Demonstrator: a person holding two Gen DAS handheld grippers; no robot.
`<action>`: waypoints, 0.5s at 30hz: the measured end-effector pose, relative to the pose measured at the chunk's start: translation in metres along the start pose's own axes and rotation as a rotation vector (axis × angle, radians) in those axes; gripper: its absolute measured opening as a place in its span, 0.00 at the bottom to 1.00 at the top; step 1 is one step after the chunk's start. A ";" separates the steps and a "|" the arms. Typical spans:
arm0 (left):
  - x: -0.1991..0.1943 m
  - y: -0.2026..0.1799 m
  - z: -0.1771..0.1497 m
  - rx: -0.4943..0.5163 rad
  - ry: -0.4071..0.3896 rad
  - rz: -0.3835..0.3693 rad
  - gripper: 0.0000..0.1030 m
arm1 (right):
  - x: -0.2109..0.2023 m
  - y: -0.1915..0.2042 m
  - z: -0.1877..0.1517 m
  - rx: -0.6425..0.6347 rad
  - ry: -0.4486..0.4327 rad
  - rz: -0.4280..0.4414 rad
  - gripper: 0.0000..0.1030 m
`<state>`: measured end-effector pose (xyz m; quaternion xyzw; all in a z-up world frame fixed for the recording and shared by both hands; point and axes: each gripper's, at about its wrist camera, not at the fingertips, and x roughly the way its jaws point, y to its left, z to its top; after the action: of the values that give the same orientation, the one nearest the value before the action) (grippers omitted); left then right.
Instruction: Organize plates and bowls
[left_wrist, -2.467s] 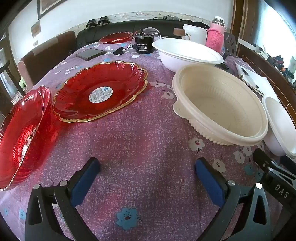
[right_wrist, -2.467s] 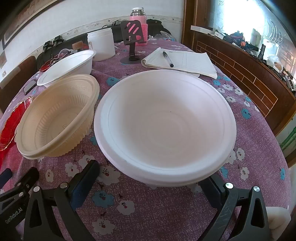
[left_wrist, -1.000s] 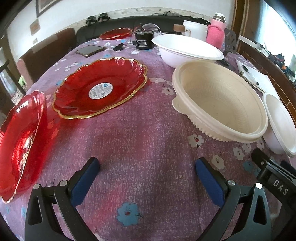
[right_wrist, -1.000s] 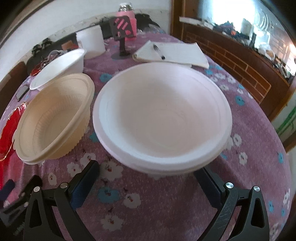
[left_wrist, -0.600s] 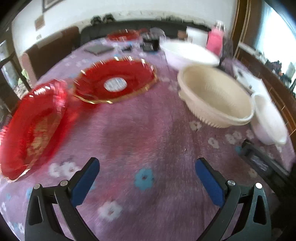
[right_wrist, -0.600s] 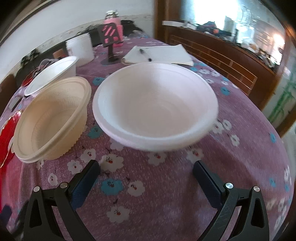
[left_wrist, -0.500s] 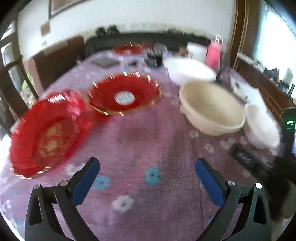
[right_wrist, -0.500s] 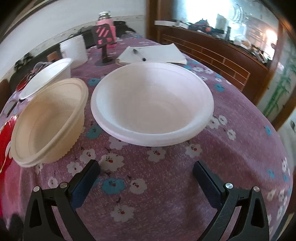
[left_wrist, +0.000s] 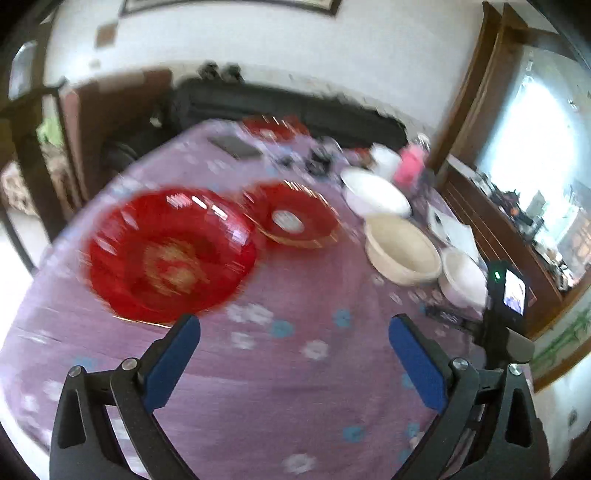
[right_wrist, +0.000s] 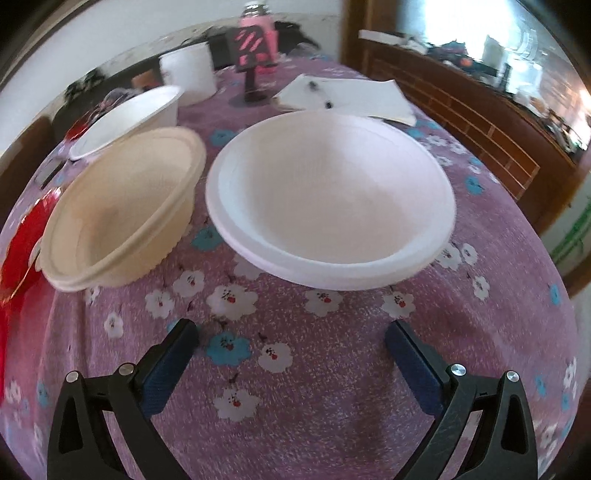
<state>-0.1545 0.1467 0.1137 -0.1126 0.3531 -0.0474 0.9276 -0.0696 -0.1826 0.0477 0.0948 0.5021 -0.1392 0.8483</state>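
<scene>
covering bench: purple flowered cloth (right_wrist: 332, 387) | lying at far edge: open notebook (right_wrist: 354, 96) with pen (right_wrist: 320, 95) resting on it | standing beyond: dark phone stand (right_wrist: 253, 70), pink bottle (right_wrist: 258, 26), white tub (right_wrist: 189, 74) | lying far left: dark phone (left_wrist: 233, 146) | lining right side: wooden sideboard (right_wrist: 476, 110)

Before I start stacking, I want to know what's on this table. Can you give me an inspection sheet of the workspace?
Surface: purple floral tablecloth, round table.
Job's things: near white bowl, beige bowl, far white bowl; three red plates: nearest, stickered, far one. All lie apart, unstacked.
Clutter: notepad with pen, white tub, pink bottle, phone stand, phone.
Grippers: left gripper and right gripper open, empty.
Cables: nothing seen clearly.
Surroundings: dark sofa, wooden sideboard.
</scene>
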 end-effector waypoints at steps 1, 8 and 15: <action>-0.013 0.005 0.004 -0.001 -0.033 0.014 0.99 | -0.009 -0.004 -0.002 0.015 -0.024 0.056 0.83; -0.160 0.064 0.067 -0.018 -0.369 0.160 1.00 | -0.124 0.010 0.003 -0.034 -0.267 0.302 0.67; -0.235 0.100 0.121 -0.005 -0.504 0.414 1.00 | -0.229 0.054 0.010 -0.103 -0.593 0.638 1.00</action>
<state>-0.2486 0.3047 0.3289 -0.0490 0.1276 0.1723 0.9755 -0.1484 -0.1021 0.2545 0.1586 0.1889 0.1339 0.9598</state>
